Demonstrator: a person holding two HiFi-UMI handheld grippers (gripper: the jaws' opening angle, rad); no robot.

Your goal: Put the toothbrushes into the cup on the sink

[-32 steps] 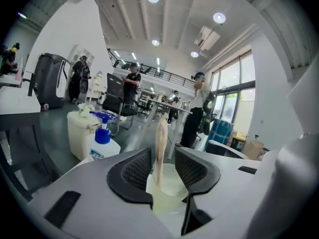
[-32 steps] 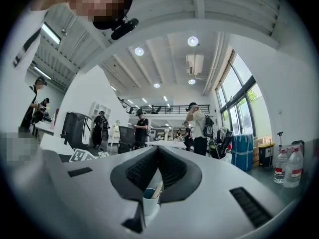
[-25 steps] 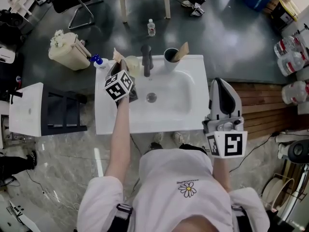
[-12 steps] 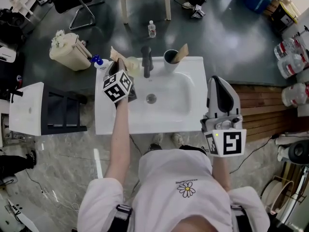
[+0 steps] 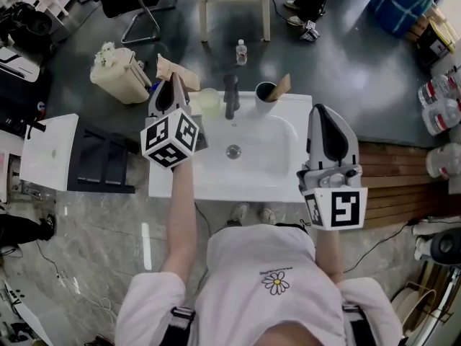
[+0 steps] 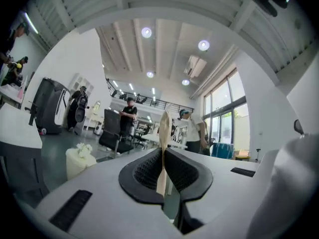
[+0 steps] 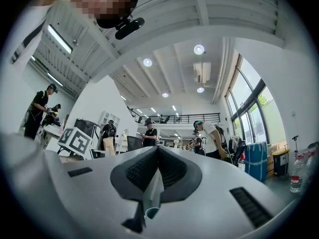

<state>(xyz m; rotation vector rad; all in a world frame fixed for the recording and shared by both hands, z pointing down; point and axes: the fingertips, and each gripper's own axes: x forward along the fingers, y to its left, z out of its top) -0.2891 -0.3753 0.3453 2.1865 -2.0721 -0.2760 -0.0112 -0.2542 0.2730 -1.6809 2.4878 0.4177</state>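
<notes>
In the head view we find the left tool [image 5: 173, 92] clamped on a beige toothbrush [image 5: 173, 69] jutting past its tip, with the cup [image 5: 265, 96] on the sink [image 5: 238, 191] to its right beyond the faucet [image 5: 231, 96], a second toothbrush [image 5: 281, 86] standing in it. The left gripper view shows the pads [image 6: 147, 171] pressing the thin handle between them. The right gripper view shows the right tool [image 7: 158, 153] narrow, jaws together on nothing.

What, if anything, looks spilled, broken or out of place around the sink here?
Nothing stands out. The cup stands upright on the sink with one toothbrush leaning in it; the left gripper holds another toothbrush squarely between its jaws.
</notes>
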